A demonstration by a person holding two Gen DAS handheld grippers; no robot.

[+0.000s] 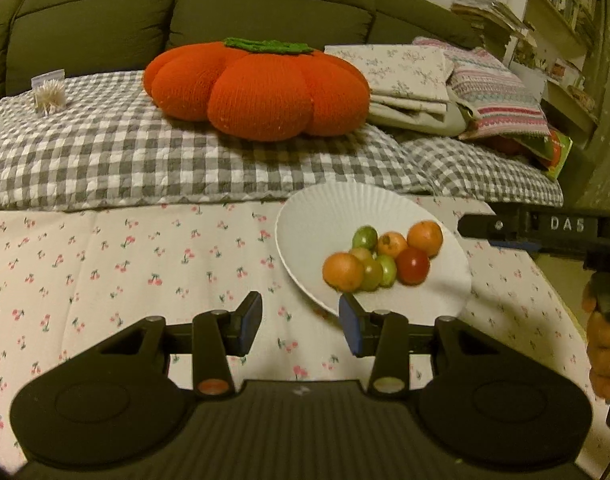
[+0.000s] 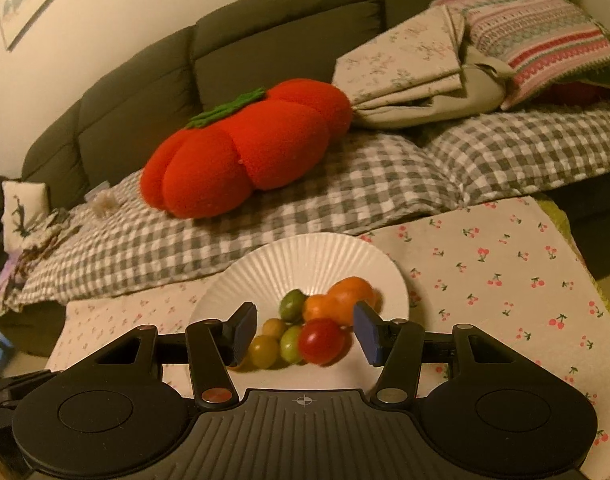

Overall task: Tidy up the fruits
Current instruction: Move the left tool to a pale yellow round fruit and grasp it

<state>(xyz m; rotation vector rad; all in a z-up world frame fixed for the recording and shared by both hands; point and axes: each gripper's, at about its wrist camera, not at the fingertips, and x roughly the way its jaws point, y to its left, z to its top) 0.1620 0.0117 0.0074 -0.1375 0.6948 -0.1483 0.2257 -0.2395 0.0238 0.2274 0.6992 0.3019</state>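
Observation:
A white ribbed plate sits on the cherry-print cloth and holds several small fruits: orange ones, green ones and a red one. My left gripper is open and empty, just left of and below the plate's near edge. My right gripper is open, its jaws standing either side of the fruit pile, with the red fruit between them. The right gripper also shows in the left wrist view, right of the plate.
The cherry-print cloth covers the table. Behind it is a sofa with a grey checked blanket, a big knitted orange pumpkin cushion and folded linens. Shelves stand at the far right.

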